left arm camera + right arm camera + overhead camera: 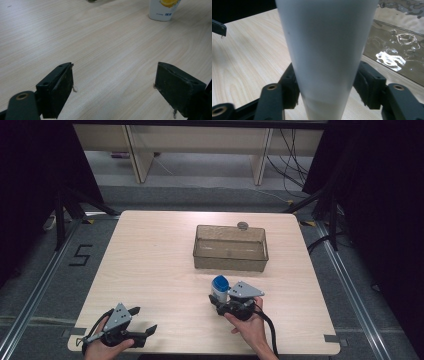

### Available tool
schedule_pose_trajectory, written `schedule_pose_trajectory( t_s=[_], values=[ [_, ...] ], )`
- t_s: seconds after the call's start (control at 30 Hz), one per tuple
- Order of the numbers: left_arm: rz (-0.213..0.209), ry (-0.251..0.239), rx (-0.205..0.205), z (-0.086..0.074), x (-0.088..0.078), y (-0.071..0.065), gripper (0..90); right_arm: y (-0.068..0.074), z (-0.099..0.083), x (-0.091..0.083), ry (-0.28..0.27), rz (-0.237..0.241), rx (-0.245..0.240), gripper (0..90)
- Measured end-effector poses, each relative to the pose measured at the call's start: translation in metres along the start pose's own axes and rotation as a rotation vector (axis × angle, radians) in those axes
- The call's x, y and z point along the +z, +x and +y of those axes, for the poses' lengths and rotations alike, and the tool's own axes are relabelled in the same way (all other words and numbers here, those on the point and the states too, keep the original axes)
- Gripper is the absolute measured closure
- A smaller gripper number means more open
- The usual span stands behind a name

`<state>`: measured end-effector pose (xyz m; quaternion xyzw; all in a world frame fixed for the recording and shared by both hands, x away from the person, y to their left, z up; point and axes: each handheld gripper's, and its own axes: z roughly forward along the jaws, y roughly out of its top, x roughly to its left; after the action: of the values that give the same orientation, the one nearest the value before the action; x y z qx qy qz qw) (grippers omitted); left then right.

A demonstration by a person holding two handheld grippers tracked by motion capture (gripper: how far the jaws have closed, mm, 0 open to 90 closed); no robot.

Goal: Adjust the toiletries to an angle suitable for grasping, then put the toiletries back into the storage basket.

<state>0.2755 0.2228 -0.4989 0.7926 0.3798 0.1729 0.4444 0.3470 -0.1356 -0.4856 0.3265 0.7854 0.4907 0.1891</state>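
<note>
One cup (220, 287), upright, sits clamped between right gripper (223, 301) jaws at table's 5 o'clock; clear bin (230, 262) lies at its 12 o'clock, near. Left gripper (141, 320) wide open, empty.

One counter (150, 270) carries one clear rectangular bin (230, 248) at far right and one white cup with a blue top (220, 287) nearer. One small round grey object (243, 225) sits at the bin's far edge. Two grippers are present: the left gripper (141, 320) and the right gripper (220, 301).
</note>
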Motion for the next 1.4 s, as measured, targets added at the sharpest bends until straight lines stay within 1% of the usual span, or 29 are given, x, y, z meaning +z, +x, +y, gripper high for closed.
schedule_pose_trajectory(
  t_s=[0.07, 0.1, 0.23, 0.27, 0.3, 0.33, 0.37, 0.4, 0.43, 0.47, 0.5, 0.53, 0.6, 0.63, 0.67, 0.77, 0.8, 0.9, 0.97, 1.03, 1.1, 1.13, 1.2, 1.23, 1.27, 1.3, 1.33, 1.37, 1.4],
  values=[
    [-0.002, -0.004, -0.004, 0.0, 0.0, 0.0, 14.9, 0.0, 0.0, 0.0, -0.001, 0.01, -0.001, 48.4],
    [-0.003, -0.004, -0.004, 0.0, 0.0, 0.0, 14.9, 0.002, 0.001, 0.0, 0.001, 0.023, 0.013, 53.7],
    [-0.003, -0.004, -0.003, 0.0, 0.0, 0.0, 14.9, 0.002, 0.002, 0.001, -0.015, 0.03, -0.005, 54.9],
    [-0.003, -0.004, -0.003, 0.0, 0.0, 0.0, 14.9, 0.002, 0.002, 0.0, -0.012, 0.028, -0.003, 55.1],
    [0.004, 0.008, 0.012, 0.0, -0.001, 0.001, 14.9, 0.001, 0.003, -0.001, -0.007, 0.01, -0.011, 55.3],
    [-0.001, 0.005, 0.01, 0.001, 0.0, 0.001, 14.9, 0.001, 0.003, -0.001, -0.007, 0.01, -0.011, 55.3],
    [-0.006, -0.003, 0.008, 0.001, 0.0, 0.0, 14.9, 0.001, 0.003, -0.001, -0.009, 0.013, -0.005, 55.4],
    [-0.009, -0.009, 0.004, 0.001, 0.0, -0.001, 14.9, 0.001, 0.003, -0.002, -0.013, 0.013, 0.017, 55.6],
    [-0.009, -0.009, 0.004, 0.001, 0.0, -0.001, 14.9, 0.001, 0.003, -0.002, -0.013, 0.013, 0.017, 55.6],
    [-0.004, -0.007, 0.004, 0.001, -0.001, -0.001, 14.9, 0.0, 0.004, -0.003, -0.012, 0.015, -0.002, 55.7],
    [-0.006, -0.007, 0.003, 0.001, -0.001, -0.001, 14.9, 0.0, 0.006, -0.004, -0.023, 0.01, -0.002, 55.8],
    [-0.007, -0.008, -0.003, 0.001, -0.001, -0.001, 14.9, 0.0, 0.007, -0.004, -0.03, 0.022, 0.004, 55.8],
    [-0.008, -0.009, -0.002, 0.0, -0.001, -0.001, 14.9, -0.001, 0.009, -0.006, -0.031, 0.008, -0.015, 55.8],
    [-0.008, -0.009, -0.002, 0.0, -0.001, -0.001, 14.9, 0.0, 0.009, -0.006, -0.022, 0.009, -0.006, 55.9],
    [-0.012, -0.012, 0.001, 0.0, -0.003, 0.0, 14.9, -0.001, 0.01, -0.006, -0.026, 0.002, -0.022, 55.9],
    [-0.008, -0.013, 0.001, 0.001, -0.003, 0.0, 14.9, -0.001, 0.01, -0.006, -0.023, 0.015, -0.009, 55.9],
    [-0.012, -0.021, -0.003, 0.001, -0.003, -0.001, 14.9, -0.002, 0.011, -0.007, -0.03, 0.008, -0.023, 55.9],
    [-0.018, -0.017, 0.004, 0.001, -0.002, -0.001, 14.9, -0.004, 0.012, -0.007, -0.035, 0.005, -0.02, 56.0],
    [-0.018, -0.019, 0.005, 0.001, -0.002, -0.001, 14.9, -0.006, 0.014, -0.008, -0.037, -0.004, -0.031, 56.0],
    [-0.015, -0.017, 0.007, 0.001, -0.003, -0.001, 14.9, -0.007, 0.015, -0.008, -0.037, 0.004, -0.001, 56.0],
    [-0.015, -0.017, 0.012, 0.001, -0.003, -0.001, 14.9, -0.011, 0.017, -0.009, -0.044, -0.012, -0.014, 56.0],
    [-0.008, -0.009, 0.01, 0.001, -0.004, -0.001, 14.9, -0.013, 0.019, -0.011, -0.036, -0.004, 0.008, 56.0],
    [-0.007, -0.01, 0.004, 0.001, -0.003, -0.001, 14.9, -0.016, 0.02, -0.011, -0.044, -0.009, -0.001, 56.0],
    [-0.016, -0.021, 0.002, 0.001, -0.002, -0.001, 14.9, -0.016, 0.02, -0.01, -0.056, -0.003, 0.024, 56.0],
    [-0.016, -0.019, 0.002, 0.001, -0.002, -0.001, 14.9, -0.018, 0.022, -0.012, -0.048, -0.018, 0.011, 56.1],
    [-0.007, -0.011, 0.002, 0.001, -0.003, -0.001, 14.9, -0.02, 0.023, -0.013, -0.039, -0.02, 0.01, 56.1],
    [-0.009, -0.014, 0.004, 0.001, -0.003, -0.001, 14.9, -0.022, 0.024, -0.013, -0.049, -0.033, -0.004, 56.0],
    [-0.01, -0.015, 0.003, 0.001, -0.003, -0.001, 14.9, -0.023, 0.025, -0.013, -0.04, -0.024, 0.014, 56.1],
    [-0.007, -0.01, 0.006, 0.001, -0.004, -0.001, 14.9, -0.025, 0.026, -0.013, -0.053, -0.044, 0.013, 56.0]
  ],
)
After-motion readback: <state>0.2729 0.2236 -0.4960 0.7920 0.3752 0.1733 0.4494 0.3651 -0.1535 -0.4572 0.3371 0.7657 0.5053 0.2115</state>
